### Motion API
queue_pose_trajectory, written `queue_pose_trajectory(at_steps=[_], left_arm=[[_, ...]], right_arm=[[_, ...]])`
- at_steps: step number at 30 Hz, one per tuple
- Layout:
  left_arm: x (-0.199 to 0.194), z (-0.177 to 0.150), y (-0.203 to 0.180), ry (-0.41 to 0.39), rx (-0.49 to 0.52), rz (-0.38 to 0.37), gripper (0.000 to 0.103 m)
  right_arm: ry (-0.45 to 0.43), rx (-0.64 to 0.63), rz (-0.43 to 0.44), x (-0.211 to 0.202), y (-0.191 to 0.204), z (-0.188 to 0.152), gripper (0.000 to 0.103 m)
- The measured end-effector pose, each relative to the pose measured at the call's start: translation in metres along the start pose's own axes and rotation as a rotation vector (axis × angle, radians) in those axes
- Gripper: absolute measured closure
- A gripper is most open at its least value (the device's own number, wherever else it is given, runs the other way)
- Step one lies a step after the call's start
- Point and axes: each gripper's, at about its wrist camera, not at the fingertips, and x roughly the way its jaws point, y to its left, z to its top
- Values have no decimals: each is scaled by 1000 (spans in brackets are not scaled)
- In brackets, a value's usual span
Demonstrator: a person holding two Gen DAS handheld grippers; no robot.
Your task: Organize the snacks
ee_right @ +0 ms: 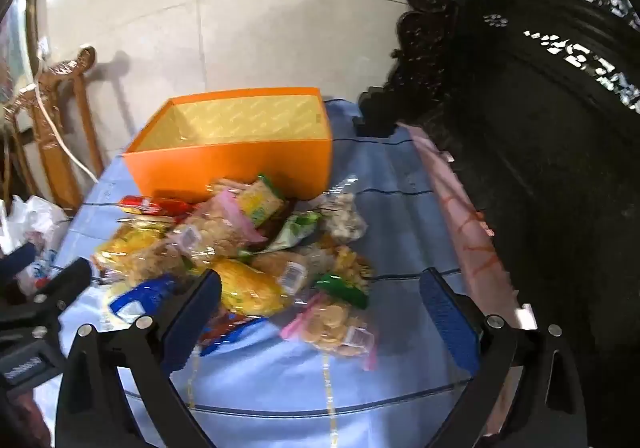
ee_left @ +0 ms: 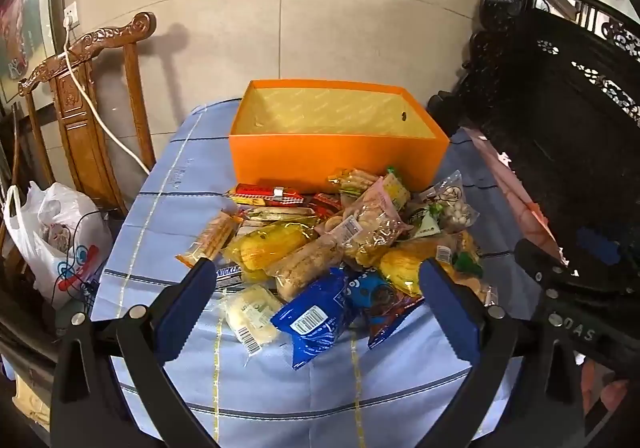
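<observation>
Left wrist view: the left gripper (ee_left: 316, 298) hangs wide open and empty over the near edge of the snack pile (ee_left: 340, 232), above a blue packet (ee_left: 316, 318). The right gripper (ee_right: 320, 304) also gapes empty, over a bag of round biscuits (ee_right: 336, 324). Beyond the pile stands the orange box (ee_left: 336, 156) on the blue tablecloth (ee_left: 280, 388).

Left gripper (ee_left: 316, 300) and right gripper (ee_right: 320, 308), fingers wide apart, angled downward.

A jumbled heap of plastic-wrapped snack packets (ee_left: 340, 232) lies on the blue tablecloth, touching an open, empty orange cardboard box (ee_left: 336, 156) behind it.
</observation>
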Motion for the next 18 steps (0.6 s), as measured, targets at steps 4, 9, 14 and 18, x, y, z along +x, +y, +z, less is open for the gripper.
queue_pose_trajectory(at_steps=[4, 9, 14, 18], left_arm=[[-1, 0, -3, -12, 31, 27, 4], [3, -1, -1, -3, 4, 2, 4], [6, 0, 2, -4, -2, 7, 4], [8, 0, -2, -2, 3, 1, 4]], right_arm=[[7, 35, 44, -1, -4, 1, 3], [3, 2, 59, -6, 1, 0, 3], [-3, -49, 32, -8, -1, -2, 3], [-12, -50, 22, -9, -4, -2, 3]])
